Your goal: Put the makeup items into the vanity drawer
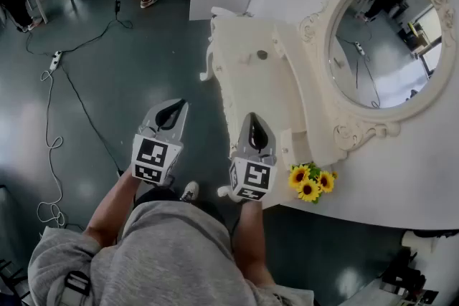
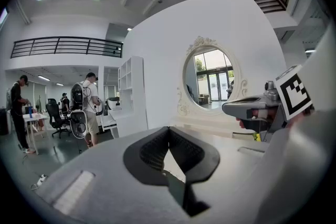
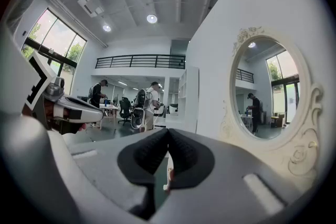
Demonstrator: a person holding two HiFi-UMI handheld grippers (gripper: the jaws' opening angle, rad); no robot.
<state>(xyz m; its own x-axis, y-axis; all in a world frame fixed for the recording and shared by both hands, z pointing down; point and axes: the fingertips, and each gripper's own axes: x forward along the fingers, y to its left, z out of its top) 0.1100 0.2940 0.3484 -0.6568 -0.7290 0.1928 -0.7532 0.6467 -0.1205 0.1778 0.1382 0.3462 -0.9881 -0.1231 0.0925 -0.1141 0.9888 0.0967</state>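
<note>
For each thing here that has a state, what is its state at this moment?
Left gripper: shut, nothing between the jaws.
Right gripper: shut, nothing between the jaws.
Vanity drawer: its front does not show; open or closed cannot be told.
Mirror: upright, unbroken.
Small round item: lying on the vanity.

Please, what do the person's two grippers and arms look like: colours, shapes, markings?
The left gripper and the right gripper have pale grey tapering shells, with black ribbed pads on the jaws. Each carries a cube with black-and-white square markers. The person wears a grey top; its sleeves leave the forearms bare.
</note>
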